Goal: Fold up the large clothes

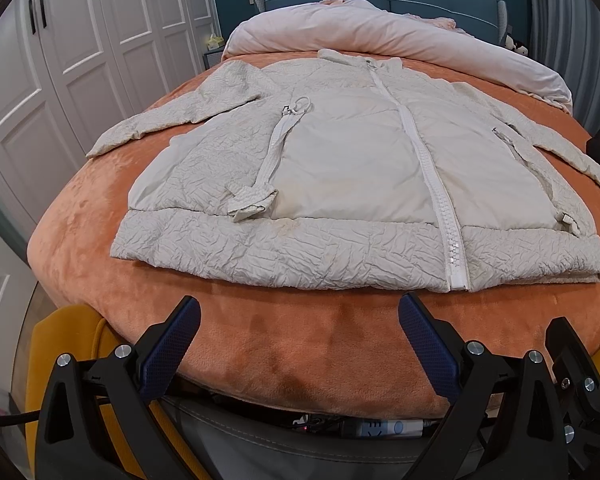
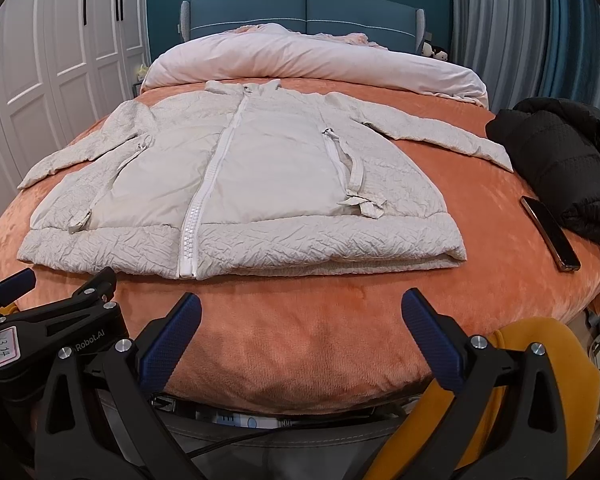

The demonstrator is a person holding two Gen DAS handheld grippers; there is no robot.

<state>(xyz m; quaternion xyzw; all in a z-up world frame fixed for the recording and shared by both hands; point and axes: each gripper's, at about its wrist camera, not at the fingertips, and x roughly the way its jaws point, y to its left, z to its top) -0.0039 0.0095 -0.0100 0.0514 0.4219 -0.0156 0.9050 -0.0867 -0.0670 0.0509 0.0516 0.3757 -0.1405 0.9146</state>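
Cream jacket [image 1: 352,168] laid flat on the orange blanket [image 1: 280,344] of the bed, front up, white zip [image 1: 432,184] closed from collar to hem, both sleeves spread out to the sides. Hem nearest the cameras, collar up by the pink duvet [image 1: 380,28]. Loose belt strap [image 1: 274,148] lying on the chest panel, ring end toward the collar. Left gripper [image 1: 299,320] hanging just off the foot of the bed, fingers [image 1: 180,332] spread wide, nothing between them, clear of the hem. Right gripper [image 2: 301,318] alongside it, fingers [image 2: 428,328] likewise wide apart and empty, short of the fabric. Over on the right, a black jacket [image 2: 556,160] bundled on the blanket, a phone [image 2: 550,232] lying just beside it, both well apart from the cream sleeve.
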